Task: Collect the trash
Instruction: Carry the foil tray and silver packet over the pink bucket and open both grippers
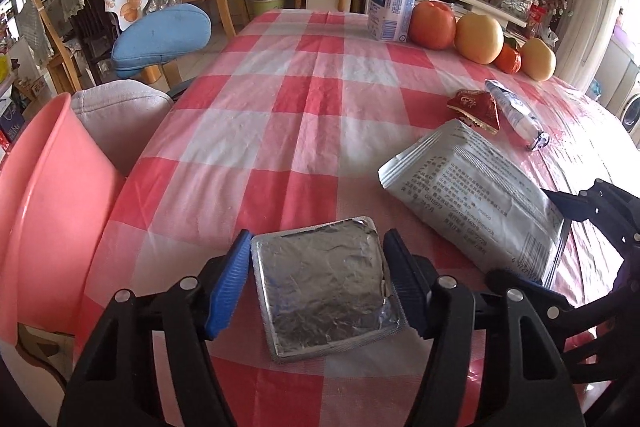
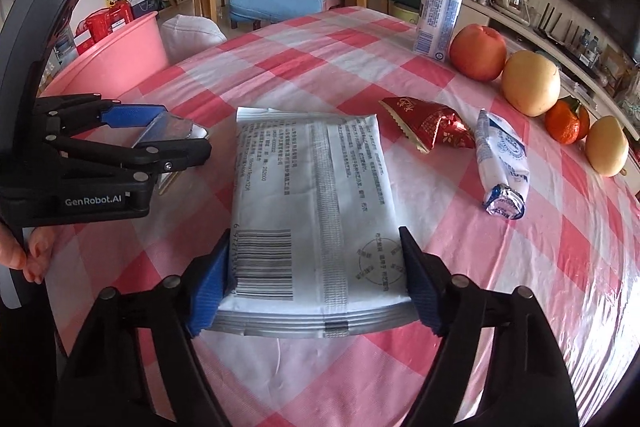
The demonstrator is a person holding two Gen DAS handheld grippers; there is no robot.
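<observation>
We are grabbing 2 bits of trash on the table (image 1: pixel 304 67). Our left gripper (image 1: pixel 318 279) squeezes the foil pack (image 1: pixel 324 287). Our right gripper (image 2: pixel 316 291) hugs the white bag (image 2: pixel 312 195). Next we lift both into the pink bin (image 1: pixel 44 195).

The left gripper (image 1: pixel 318 281) points down at a table with a pink and white checked cloth (image 1: pixel 304 123). A flat silver foil pack (image 1: pixel 326 285) lies between its two blue fingers (image 1: pixel 226 287). Both fingers sit right at the pack's sides. A big white printed bag (image 1: pixel 472 199) lies just to the right, and the other black gripper (image 1: pixel 592 211) is at its far edge. Behind it are a red wrapper (image 1: pixel 476 107) and a small white tube wrapper (image 1: pixel 514 113). A white bottle (image 1: pixel 392 3) and four round fruits (image 1: pixel 478 33) stand in a row at the back. A pink bucket (image 1: pixel 44 195) is at the left.
</observation>
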